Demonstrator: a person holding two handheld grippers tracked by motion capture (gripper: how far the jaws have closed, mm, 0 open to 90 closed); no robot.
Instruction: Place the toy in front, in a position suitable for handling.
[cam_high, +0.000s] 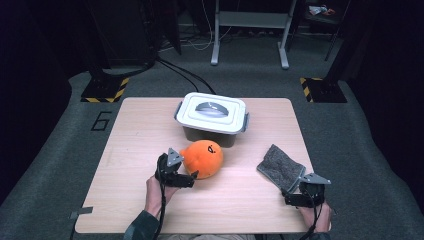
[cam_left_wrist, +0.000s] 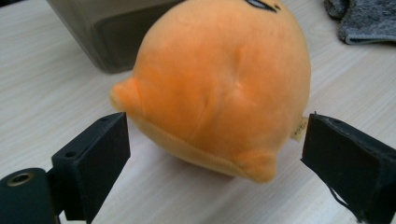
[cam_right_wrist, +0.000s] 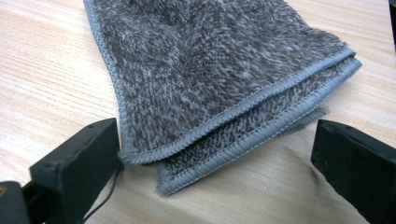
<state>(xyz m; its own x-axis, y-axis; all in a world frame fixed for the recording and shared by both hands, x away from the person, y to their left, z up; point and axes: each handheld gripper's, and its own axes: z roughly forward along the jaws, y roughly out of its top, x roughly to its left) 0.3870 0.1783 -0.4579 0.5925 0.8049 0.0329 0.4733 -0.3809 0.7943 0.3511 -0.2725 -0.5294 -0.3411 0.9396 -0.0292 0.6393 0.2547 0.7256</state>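
Observation:
A round orange plush toy (cam_high: 202, 159) lies on the wooden table (cam_high: 130, 150), just in front of a lidded box. My left gripper (cam_high: 192, 176) reaches in from its near left side. In the left gripper view the plush toy (cam_left_wrist: 219, 88) sits between the wide black jaws of that gripper (cam_left_wrist: 215, 140), which stand close to its sides without squeezing it. A folded grey cloth (cam_high: 280, 167) lies at the right. My right gripper (cam_high: 294, 189) is at its near end, open, and the cloth's hemmed corner (cam_right_wrist: 210, 93) lies between its jaws (cam_right_wrist: 215, 144).
A grey storage box with a white latched lid (cam_high: 212, 112) stands at the table's middle back, its wall (cam_left_wrist: 116, 32) right behind the plush. The table's front edge is near both hands. Dark floor, cables and stand legs surround the table.

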